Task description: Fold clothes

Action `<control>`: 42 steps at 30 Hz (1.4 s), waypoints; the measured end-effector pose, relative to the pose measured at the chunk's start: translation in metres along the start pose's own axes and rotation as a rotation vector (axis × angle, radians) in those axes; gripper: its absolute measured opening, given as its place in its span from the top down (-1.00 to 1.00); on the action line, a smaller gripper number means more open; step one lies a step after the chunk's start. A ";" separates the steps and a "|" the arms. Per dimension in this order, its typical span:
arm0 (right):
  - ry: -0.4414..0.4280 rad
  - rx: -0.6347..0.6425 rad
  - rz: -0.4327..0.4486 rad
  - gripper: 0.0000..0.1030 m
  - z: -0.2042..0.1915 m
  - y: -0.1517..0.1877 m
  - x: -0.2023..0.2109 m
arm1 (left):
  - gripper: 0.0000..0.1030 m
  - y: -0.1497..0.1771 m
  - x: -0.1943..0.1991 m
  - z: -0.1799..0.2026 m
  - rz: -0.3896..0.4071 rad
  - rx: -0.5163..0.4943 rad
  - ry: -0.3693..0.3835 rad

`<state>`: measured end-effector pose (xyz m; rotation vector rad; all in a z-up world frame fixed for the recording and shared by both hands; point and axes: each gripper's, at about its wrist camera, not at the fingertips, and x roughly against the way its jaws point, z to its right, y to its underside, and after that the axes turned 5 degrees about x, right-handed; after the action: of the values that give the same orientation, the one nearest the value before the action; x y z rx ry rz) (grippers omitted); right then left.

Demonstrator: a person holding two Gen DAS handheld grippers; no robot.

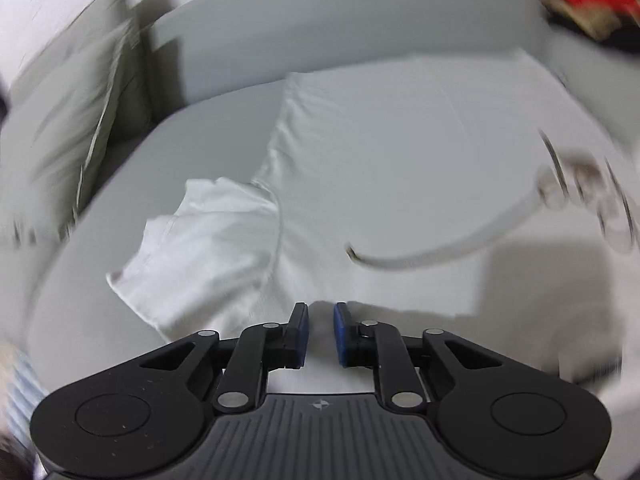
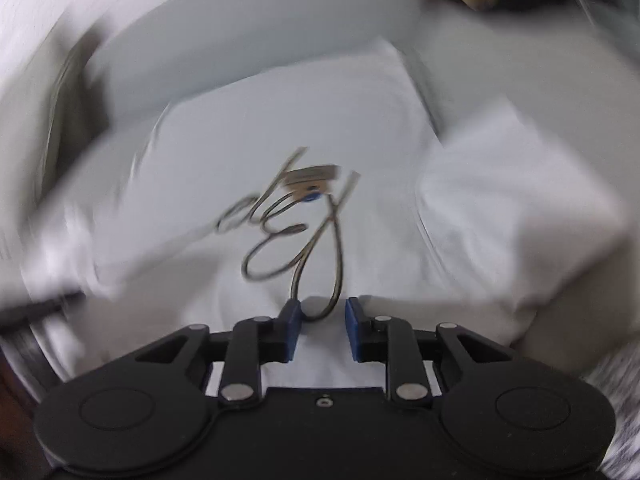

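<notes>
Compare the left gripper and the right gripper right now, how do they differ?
The left gripper sits by the shoulder of the white t-shirt, near its spread sleeve; the right gripper sits at the printed script logo. The left gripper's pads stand closer together than the right gripper's. Both are open, hold nothing, have blue pads and hang over the same shirt.

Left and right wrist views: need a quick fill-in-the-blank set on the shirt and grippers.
1. The shirt lying on the grey surface is ___ in colour.
2. The left gripper has its jaws ___.
3. The pads on the right gripper are ___ in colour.
Missing words: white; open; blue
</notes>
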<state>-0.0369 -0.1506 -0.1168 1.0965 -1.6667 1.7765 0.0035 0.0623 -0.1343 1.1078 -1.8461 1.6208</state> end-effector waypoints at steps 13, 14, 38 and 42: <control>-0.152 -0.122 0.081 0.77 0.021 0.025 0.049 | 0.51 0.023 0.073 -0.007 0.173 0.002 0.190; -0.173 -0.103 0.075 0.78 0.011 0.021 0.042 | 0.51 0.019 0.066 0.001 0.164 0.000 0.195; -0.240 -0.088 -0.038 0.82 -0.019 0.036 0.014 | 0.65 0.036 0.055 0.046 0.005 -0.089 0.247; -0.291 -0.155 -0.078 0.83 0.002 0.047 0.040 | 0.54 0.043 0.075 0.039 -0.019 -0.047 0.313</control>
<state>-0.0963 -0.1669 -0.1137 1.3792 -1.8650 1.4662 -0.0678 0.0038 -0.1109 0.7963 -1.6550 1.6261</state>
